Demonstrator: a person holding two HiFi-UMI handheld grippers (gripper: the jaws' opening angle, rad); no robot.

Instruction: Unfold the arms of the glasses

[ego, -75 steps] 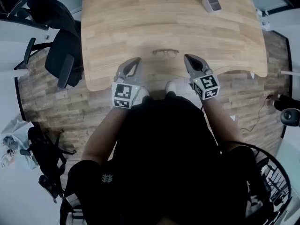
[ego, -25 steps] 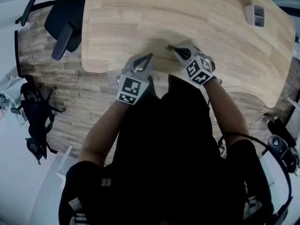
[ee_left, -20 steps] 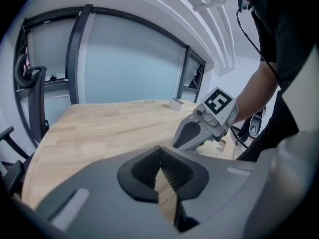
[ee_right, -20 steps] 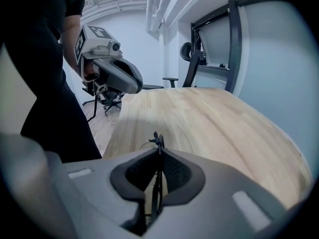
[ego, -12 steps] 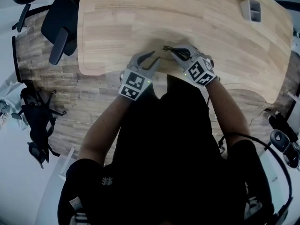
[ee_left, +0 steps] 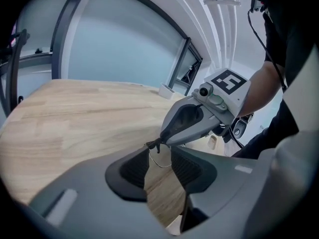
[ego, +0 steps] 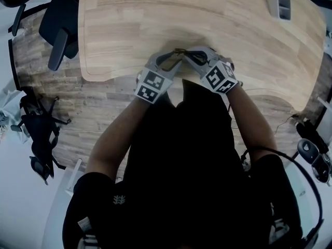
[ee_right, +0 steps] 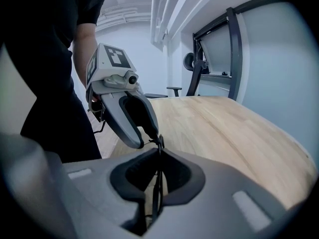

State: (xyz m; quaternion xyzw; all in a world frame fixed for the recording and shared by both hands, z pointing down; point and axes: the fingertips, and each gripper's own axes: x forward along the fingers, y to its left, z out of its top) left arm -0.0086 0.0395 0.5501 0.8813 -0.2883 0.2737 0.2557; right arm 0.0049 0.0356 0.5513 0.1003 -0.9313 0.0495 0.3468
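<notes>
**Left.** The left gripper (ee_left: 160,157) has its jaws wide apart, having just been opening, and its pads press on nothing. A thin wire loop of the glasses (ee_left: 159,165), with a dark hinge end above it, lies at the mouth of these jaws. It sits between the tips and appears to touch neither pad.

**Centre.** The two grippers meet tip to tip above the table (ego: 129,25), near its front edge. The glasses bridge the gap, seemingly held clear of the wood.

**Right.** The right gripper (ee_right: 158,177) has its jaws closed on the glasses. The thin dark frame runs edge-on between the pads and juts past the tips toward the left gripper.

**Step in hand (judged).** The left gripper is approaching a folded arm while the right steadies the frame.

**Next move (judged).** The left jaws should close on that arm alone, then swing it outward about its hinge. Which arm lies nearest cannot be told.
</notes>
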